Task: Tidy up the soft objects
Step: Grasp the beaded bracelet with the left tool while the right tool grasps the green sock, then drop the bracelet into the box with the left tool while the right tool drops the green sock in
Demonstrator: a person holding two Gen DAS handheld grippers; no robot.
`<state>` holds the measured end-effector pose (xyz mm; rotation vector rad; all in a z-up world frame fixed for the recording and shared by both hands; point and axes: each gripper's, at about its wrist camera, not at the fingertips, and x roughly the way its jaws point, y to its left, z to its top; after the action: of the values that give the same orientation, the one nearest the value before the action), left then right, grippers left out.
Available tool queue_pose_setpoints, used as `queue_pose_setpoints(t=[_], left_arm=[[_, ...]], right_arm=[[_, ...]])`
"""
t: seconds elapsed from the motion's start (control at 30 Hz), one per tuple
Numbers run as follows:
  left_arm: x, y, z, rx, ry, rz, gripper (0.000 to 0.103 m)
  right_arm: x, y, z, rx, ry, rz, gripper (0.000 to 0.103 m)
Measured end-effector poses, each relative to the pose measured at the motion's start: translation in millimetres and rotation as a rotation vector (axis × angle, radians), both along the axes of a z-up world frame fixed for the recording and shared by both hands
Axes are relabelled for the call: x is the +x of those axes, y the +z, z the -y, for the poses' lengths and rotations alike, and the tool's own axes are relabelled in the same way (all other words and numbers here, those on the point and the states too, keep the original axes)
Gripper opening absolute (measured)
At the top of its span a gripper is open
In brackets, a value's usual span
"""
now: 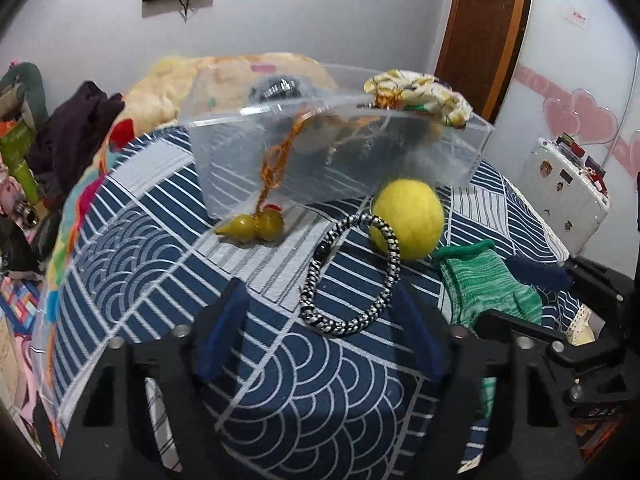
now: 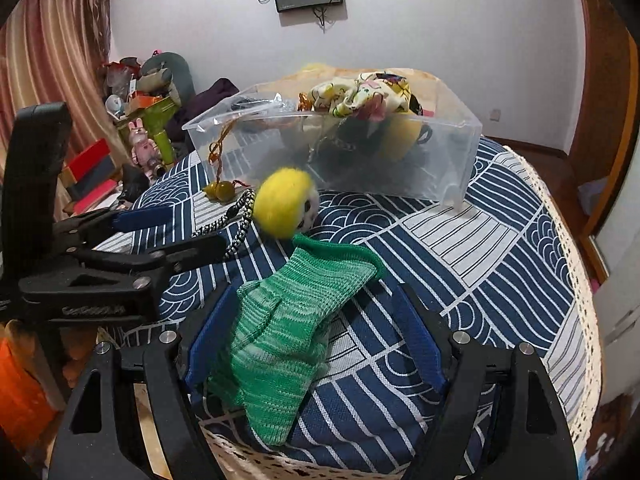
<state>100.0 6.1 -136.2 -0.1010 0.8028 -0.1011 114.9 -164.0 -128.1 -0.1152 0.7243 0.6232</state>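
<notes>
- Landmark: a clear plastic bin (image 1: 328, 168) stands on a surface under a navy-and-white patterned cloth (image 1: 320, 380); whether that surface is a bench or a bed cannot be told.
- A floral fabric piece (image 1: 420, 94) drapes over the bin's rim at its right corner in the left wrist view. Dark items and cords lie inside, too blurred through the wall to name.
- An orange braided cord (image 1: 276, 160) hangs down the outside of the bin's near wall. Its olive gourd pendant (image 1: 256, 226) rests on the cloth against the foot of that wall.
- A yellow fuzzy ball (image 1: 408, 218) sits on the cloth just in front of the bin; the right wrist view shows a white patch on it.
- A black-and-white braided loop (image 1: 352, 276) lies in front of the bin, with its far end overlapping the ball in the left wrist view.
- A green knit glove (image 2: 288, 332) lies further from the bin than the ball, its cuff just beside the ball.
- Left gripper (image 1: 320, 332): jaws wide apart, holding nothing, with the near end of the braided loop lying between the blue fingers (image 1: 224, 332).
- Right gripper (image 2: 316, 332): jaws wide apart, astride the green glove; the glove lies against the left blue pad and stays on the cloth, not clamped.
</notes>
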Motion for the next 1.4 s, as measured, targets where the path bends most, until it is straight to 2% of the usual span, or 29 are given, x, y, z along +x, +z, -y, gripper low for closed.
queue_pose_setpoints(t=[0.03, 0.17, 0.23, 0.4, 0.63, 0.97, 1.4], left_arm=[[0.3, -0.4, 0.9, 0.007, 0.002, 0.010, 0.068], [0.2, -1.3, 7.4, 0.028, -0.022, 0.022, 0.050], [-0.8, -1.4, 9.7, 0.031, -0.037, 0.027, 0.035], [-3.6, -0.6, 14.1, 0.035, -0.065, 0.035, 0.007], [-13.8, 8.4, 12.8, 0.031, -0.052, 0.067, 0.006], [-22.4, 45.3, -3.0, -0.005, -0.020, 0.163, 0.006], [-0.4, 88.7, -19.9, -0.023, 0.017, 0.264, 0.006]], right_arm=[[2.4, -1.6, -0.7, 0.002, 0.012, -0.013, 0.058], [0.9, -5.5, -1.8, 0.011, 0.030, -0.025, 0.039], [-2.9, -6.4, -3.6, 0.006, 0.028, -0.021, 0.025], [-6.4, -4.6, -3.3, 0.006, 0.024, -0.004, 0.014], [-6.7, 3.5, 2.3, 0.025, 0.004, 0.026, 0.010], [-8.1, 26.5, 8.2, 0.051, -0.028, 0.099, 0.010], [8.2, 63.8, 2.9, 0.111, -0.066, 0.207, 0.010]])
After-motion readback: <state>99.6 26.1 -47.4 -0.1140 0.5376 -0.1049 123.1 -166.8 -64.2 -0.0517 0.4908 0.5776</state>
